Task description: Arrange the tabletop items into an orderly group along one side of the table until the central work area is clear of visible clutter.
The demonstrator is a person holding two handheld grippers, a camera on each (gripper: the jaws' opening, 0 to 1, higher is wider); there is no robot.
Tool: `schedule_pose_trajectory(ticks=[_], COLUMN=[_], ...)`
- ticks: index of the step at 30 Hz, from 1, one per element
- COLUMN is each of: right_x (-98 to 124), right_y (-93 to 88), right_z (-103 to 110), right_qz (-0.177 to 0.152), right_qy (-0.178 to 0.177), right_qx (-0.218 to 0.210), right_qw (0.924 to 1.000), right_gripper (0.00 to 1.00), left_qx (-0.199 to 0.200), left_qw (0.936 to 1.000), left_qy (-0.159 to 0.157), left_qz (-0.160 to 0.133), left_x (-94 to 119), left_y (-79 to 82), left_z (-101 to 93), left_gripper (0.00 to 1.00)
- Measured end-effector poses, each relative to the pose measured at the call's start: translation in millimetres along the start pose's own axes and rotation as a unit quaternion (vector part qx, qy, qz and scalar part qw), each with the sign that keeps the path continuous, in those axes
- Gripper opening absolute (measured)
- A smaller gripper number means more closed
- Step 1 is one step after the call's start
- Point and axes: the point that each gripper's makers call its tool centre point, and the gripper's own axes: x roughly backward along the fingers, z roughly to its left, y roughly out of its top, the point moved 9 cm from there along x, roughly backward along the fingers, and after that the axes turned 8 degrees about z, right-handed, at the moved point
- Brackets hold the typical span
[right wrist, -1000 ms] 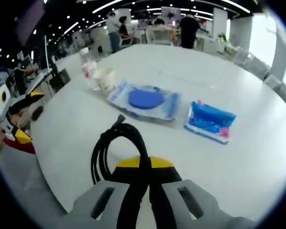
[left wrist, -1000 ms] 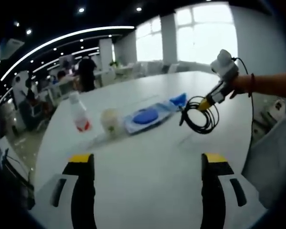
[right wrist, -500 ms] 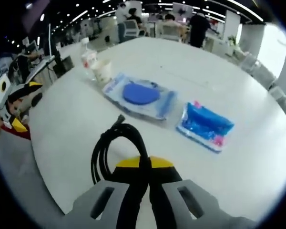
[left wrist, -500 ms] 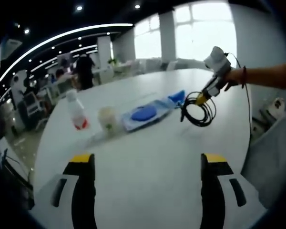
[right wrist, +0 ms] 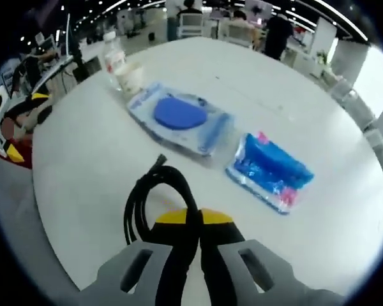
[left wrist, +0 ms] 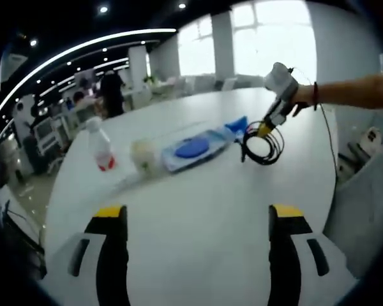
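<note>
Now the right hand-held gripper pinches the coiled black cable, looped just ahead.

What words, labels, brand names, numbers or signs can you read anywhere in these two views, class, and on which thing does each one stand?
None can be read.
Bottle: a red label band, print too blurred.
Paper cup: faint markings, unreadable.
Clear pack with the blue disc: no legible print.
Blue packet: pink and blue patches, no legible lettering.
Coiled black cable in the right gripper: unmarked.
</note>
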Motion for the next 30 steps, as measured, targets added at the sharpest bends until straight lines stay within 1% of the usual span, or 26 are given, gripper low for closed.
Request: schedule_pose_trajectory(ticks=[4,8,15,17,24,30], right_x=[-8,-15,-27,-31,-37,-42], right_y=[-0.9,0.7,0.6,-1.4,-1.1,-1.7], right_z=[-7,-15,-25,-27,-28,-26], right_qz=[0.012,0.008,0.017,0.027,0.034,0.049], right_qy=[0.000,0.019,0.029,0.031,0.022,0.009], right_qx=[0.008,-0.019,-0.019,-0.017,-0.015,-0.004], right_qw=[0.9999,0.9996,0.9993,0.9990,0.9991,0.9987], right_gripper=[0.04,0.04,0.05,0.05,0.05,0.06], left_qx=[-0.002,0.001,0.011,0.011,0.015,0.018], left_qw=[1.0000,0.9999,0.9998,0.9998,0.9998,0.9998], left_qy=[-0.003,-0.003,-0.008,-0.006,-0.005,-0.002], left_qz=[0.007,0.010,0.012,0.014,0.013,0.011], left_x=[-3,-4,-6,-6,-6,-5], left_y=[-1.3,-1.9,-3.4,-3.9,-4.7,-4.5], left_z=[-1.2,-0.4,1.2,1.4,2.5,3.4], left_gripper=[0.87,0.87,0.87,0.86,0.87,0.87])
